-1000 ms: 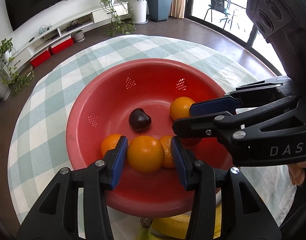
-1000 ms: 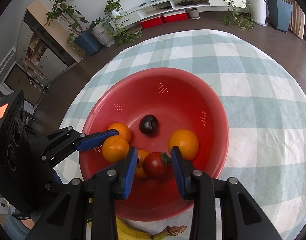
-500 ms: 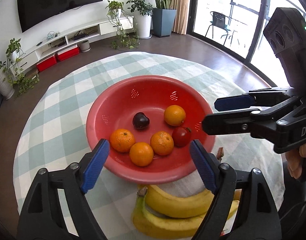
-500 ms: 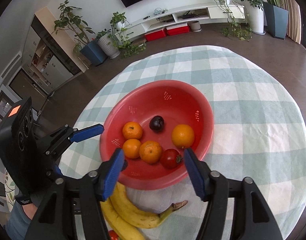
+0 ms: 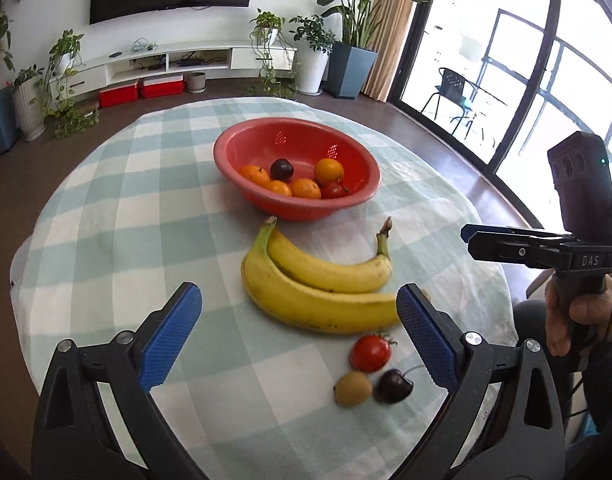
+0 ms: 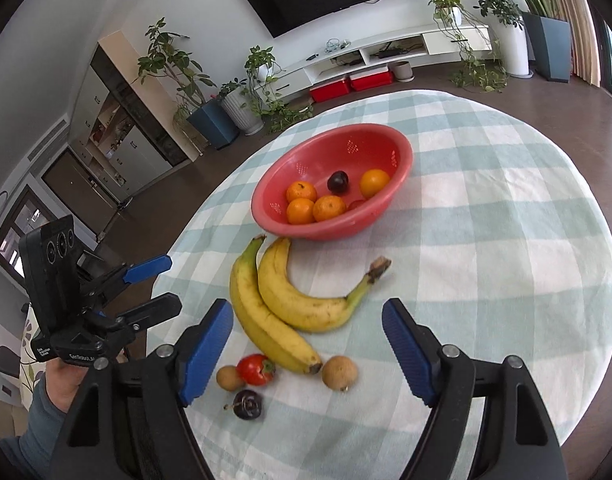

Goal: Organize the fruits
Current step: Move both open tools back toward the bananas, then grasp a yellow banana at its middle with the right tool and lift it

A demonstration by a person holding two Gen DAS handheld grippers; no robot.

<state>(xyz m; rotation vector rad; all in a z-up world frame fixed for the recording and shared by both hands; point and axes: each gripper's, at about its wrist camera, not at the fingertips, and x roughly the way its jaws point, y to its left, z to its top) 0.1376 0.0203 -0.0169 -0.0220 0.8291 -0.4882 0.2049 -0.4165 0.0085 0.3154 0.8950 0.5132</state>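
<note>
A red bowl (image 5: 354, 200) (image 6: 346, 232) on the checked tablecloth holds several oranges (image 5: 306, 189), a dark plum (image 5: 281, 169) and a small tomato (image 5: 332, 189). Two bananas (image 5: 318, 280) (image 6: 289, 300) lie in front of the bowl. Nearer me lie a tomato (image 5: 370, 353) (image 6: 255, 369), a dark cherry (image 5: 393, 386) (image 6: 247, 404) and brown round fruits (image 5: 353, 388) (image 6: 339, 372). My left gripper (image 5: 297, 336) is open and empty above the cloth. My right gripper (image 6: 308, 354) is open and empty above the near fruits.
The round table's edge (image 5: 37, 232) falls off on all sides. The right gripper shows at the right of the left wrist view (image 5: 478, 240). The left gripper shows at the left of the right wrist view (image 6: 149, 284). Plants and a TV shelf stand far behind.
Both grippers let go of fruit in the bowl, opened wide and pulled back and up from the bowl. The bananas and loose small fruits have come into view.
</note>
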